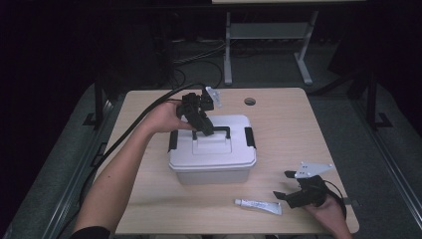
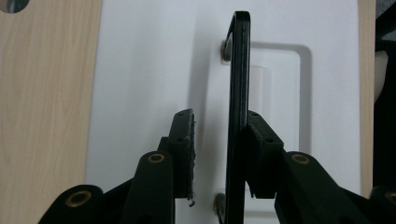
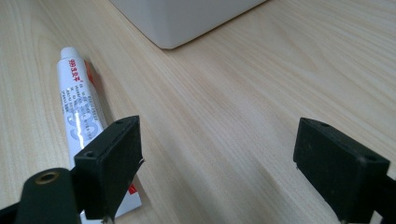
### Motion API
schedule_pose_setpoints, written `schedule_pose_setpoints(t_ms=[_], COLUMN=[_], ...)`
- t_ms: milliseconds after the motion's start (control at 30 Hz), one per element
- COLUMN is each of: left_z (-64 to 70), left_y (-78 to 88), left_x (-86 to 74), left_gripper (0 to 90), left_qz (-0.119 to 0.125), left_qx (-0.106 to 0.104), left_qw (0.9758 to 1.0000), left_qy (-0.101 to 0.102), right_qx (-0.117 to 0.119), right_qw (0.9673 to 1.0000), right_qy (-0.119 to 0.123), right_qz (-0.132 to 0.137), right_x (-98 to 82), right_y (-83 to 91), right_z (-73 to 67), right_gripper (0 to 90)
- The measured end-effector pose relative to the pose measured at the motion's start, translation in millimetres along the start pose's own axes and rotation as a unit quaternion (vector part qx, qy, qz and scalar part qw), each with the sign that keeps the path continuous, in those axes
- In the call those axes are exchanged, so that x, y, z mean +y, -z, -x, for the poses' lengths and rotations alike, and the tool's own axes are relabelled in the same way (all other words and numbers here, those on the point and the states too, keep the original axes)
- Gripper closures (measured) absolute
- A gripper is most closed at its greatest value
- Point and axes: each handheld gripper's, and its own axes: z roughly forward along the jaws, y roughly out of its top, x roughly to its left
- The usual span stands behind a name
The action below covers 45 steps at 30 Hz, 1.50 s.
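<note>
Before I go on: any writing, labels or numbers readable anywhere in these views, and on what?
Tube: red and blue print runs along its white body in the right gripper view, but it is too small and blurred to read.
Tube in the high view: faint marks, unreadable.
White box, its black handle and the table: no writing to be seen.
Nothing here can be quoted word for word.

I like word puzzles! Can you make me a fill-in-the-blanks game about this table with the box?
1. The box has a lid coloured ____.
2. The left gripper has its jaws around the lid's black ____.
3. The tube lies on the ____, not in the box.
4. The right gripper has its jaws ____.

Missing words: white; handle; table; open
</note>
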Motion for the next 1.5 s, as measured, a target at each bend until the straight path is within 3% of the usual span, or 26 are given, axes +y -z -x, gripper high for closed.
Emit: schedule_pose_setpoints(t_ms=[567, 1500], left_z=[-1.8, 0.4], left_y=[-3.6, 3.5], left_x=[18.8, 18.6], left_gripper=[82.1, 84.0], left_qz=[-0.029, -0.023], left_qx=[-0.018, -0.032], left_qw=[0.9993, 0.9991], left_qy=[-0.014, -0.013], right_qx=[0.003, 0.003], right_qw=[1.0000, 0.9999], right_qy=[0.003, 0.009], right_qz=[-0.003, -0.004], right_x=[0.1, 1.3], right_y=[-0.9, -2.8], right_z=[-1.2, -2.2], right_gripper=[14.9, 14.9])
